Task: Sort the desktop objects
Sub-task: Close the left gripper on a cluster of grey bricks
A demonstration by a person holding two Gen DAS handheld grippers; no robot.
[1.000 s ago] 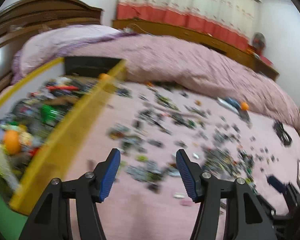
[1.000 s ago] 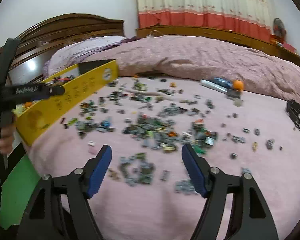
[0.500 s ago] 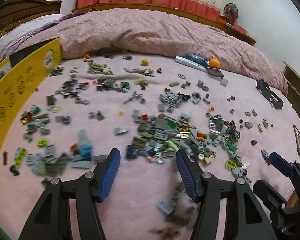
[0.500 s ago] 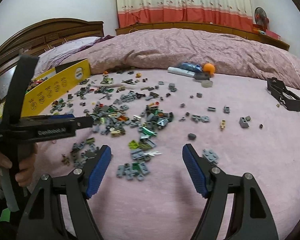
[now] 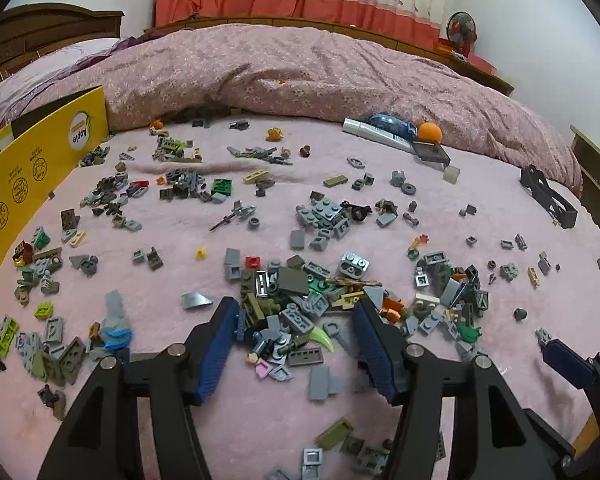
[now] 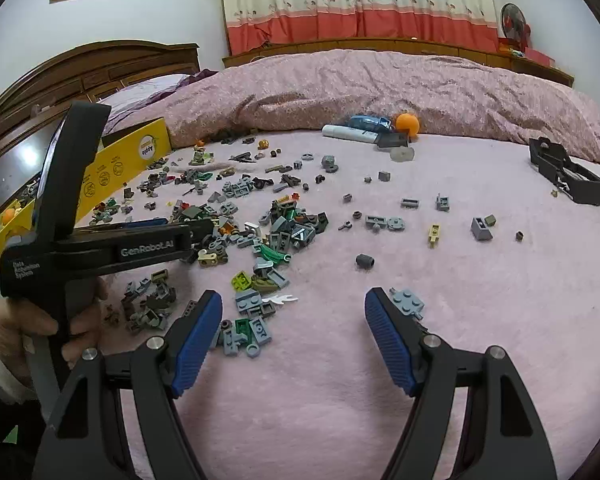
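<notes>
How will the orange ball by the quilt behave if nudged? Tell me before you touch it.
The orange ball is round and smooth, so it will probably roll. The white tube and dark flat piece beside it may check it. The soft pink bedspread likely slows it.

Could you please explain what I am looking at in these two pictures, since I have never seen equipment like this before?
There is no robot here: a person holds a hand-operated clamp in each hand, and a fisheye camera on each looks forward along its two blue-padded fingers. One picture comes from the left gripper, the other from the right gripper.

The right view also shows the left tool from the side, gripped by the person's left hand.

The surface is a pink fleece blanket on a bed, strewn with small grey and coloured plastic building bricks. A yellow cardboard box stands at the left, with an orange ball and a black plastic frame farther back.

Both grippers are open and hold nothing; the left one hovers over the thickest pile.
</notes>
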